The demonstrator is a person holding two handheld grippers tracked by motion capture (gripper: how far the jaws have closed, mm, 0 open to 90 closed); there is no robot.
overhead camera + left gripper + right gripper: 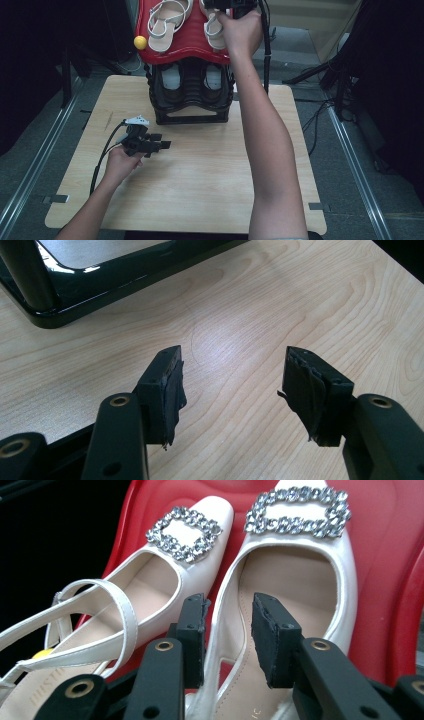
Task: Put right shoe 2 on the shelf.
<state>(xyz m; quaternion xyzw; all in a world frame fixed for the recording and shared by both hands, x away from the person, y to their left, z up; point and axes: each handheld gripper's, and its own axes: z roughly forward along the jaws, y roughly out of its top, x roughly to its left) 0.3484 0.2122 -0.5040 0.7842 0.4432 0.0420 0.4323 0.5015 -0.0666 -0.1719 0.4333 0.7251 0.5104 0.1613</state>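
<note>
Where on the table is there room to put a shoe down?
The wooden table is bare across its whole near part, between the left gripper and the person's right forearm, and right of that arm. The back middle is crowded by the black shoe rack; its red top shelf holds two white shoes.

We are looking down on a pale wooden table (pixel 200 190) sitting on grey floor (pixel 30 150), metal rails (pixel 357 170) running along both sides, darkness surrounding the edges, cables (pixel 320 115) trailing right.
</note>
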